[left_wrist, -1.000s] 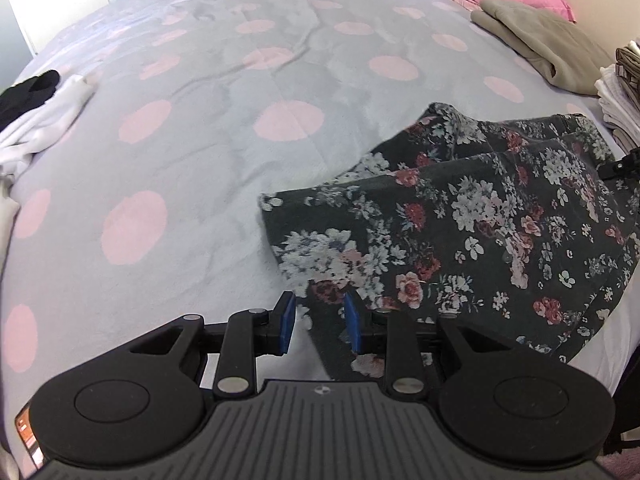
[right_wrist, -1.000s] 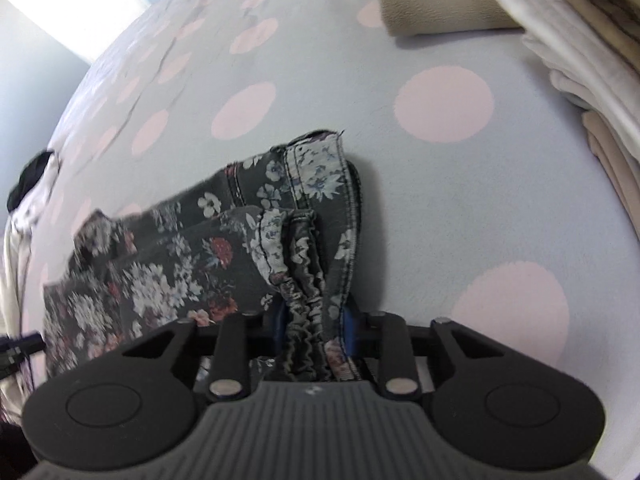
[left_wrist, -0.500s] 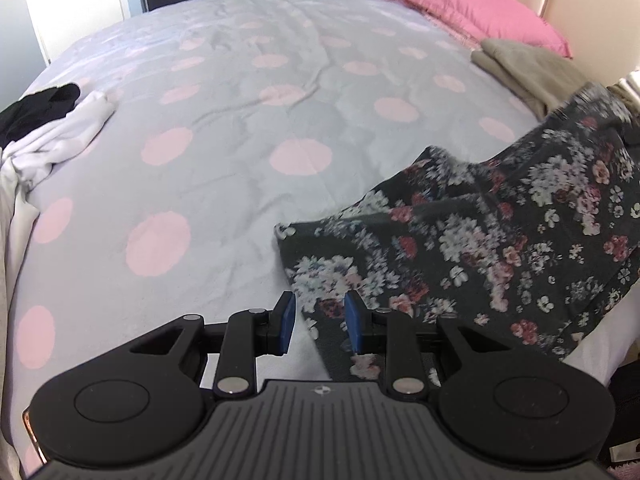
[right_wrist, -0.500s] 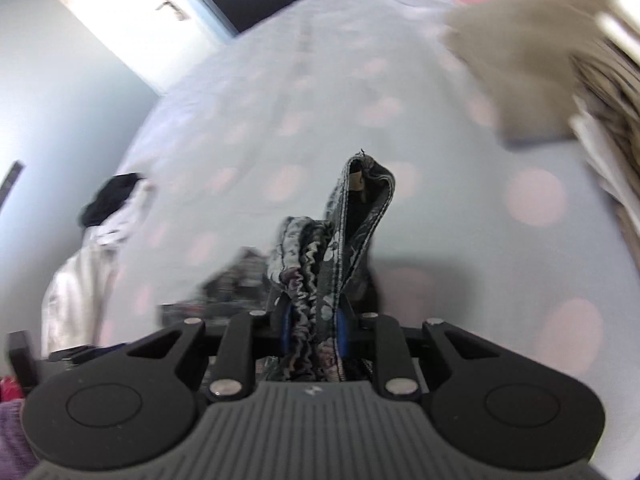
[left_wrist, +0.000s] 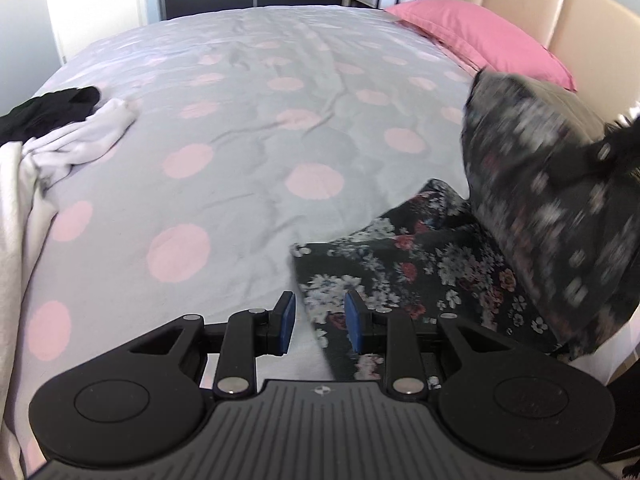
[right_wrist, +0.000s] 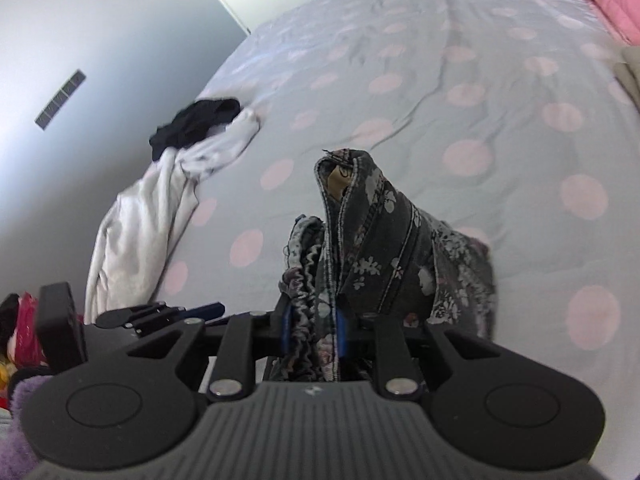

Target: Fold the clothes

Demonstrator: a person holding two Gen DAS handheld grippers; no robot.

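Observation:
A dark floral garment [left_wrist: 420,272] lies on the spotted bedspread [left_wrist: 240,160] at the near right. Its far end [left_wrist: 540,200] is lifted and blurred. My right gripper [right_wrist: 312,328] is shut on the bunched elastic waistband [right_wrist: 360,232], which stands up from its jaws above the bed; in the left wrist view this gripper [left_wrist: 580,160] is a dark blur at the right edge. My left gripper [left_wrist: 320,326] hangs over the garment's near corner. Its blue pads [left_wrist: 286,324] stand apart, with bedspread and the cloth's edge showing between them.
A white garment [left_wrist: 72,140] and a black one [left_wrist: 48,108] lie crumpled at the bed's left edge. A pink pillow [left_wrist: 480,36] and a beige headboard [left_wrist: 560,12] are at the far right. Colourful items [right_wrist: 24,320] sit below the bed's left side.
My right gripper has swung up and across, lifting the waistband end off the bed so the garment folds over itself. My left gripper rose slightly over the same corner.

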